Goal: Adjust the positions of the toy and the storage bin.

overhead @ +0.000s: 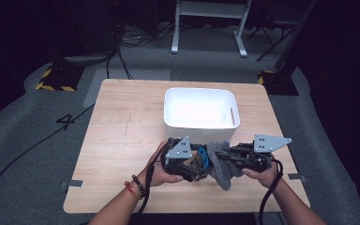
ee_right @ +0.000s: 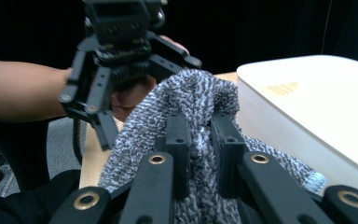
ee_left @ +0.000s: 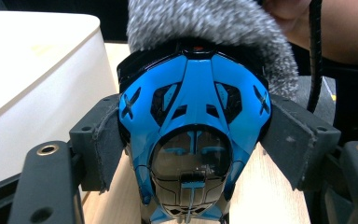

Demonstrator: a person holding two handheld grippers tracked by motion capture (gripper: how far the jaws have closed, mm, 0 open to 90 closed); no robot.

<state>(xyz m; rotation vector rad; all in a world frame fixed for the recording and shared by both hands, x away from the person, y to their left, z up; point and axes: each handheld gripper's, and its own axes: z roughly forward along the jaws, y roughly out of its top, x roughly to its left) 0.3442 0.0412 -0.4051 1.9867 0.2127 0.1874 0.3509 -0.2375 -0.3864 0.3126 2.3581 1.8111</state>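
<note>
The wooden table carries a white plastic bin, which stands just behind its middle, slightly toward the right edge. In front of the bin, near the table's front edge, a person holds the two grippers facing each other, raised a little above the tabletop.

The right hand-held gripper has its jaws drawn close together on a fold of a grey knitted cloth, which bunches up between them and hangs down on both sides. The left hand-held gripper has its jaws closed against the two sides of a blue and black toy car, clamping it with the windscreen toward the camera. The far end of the car is tucked under the grey cloth, so the cloth touches and partly covers it. Car and cloth meet between the two grippers, just in front of the bin's near wall.
</note>
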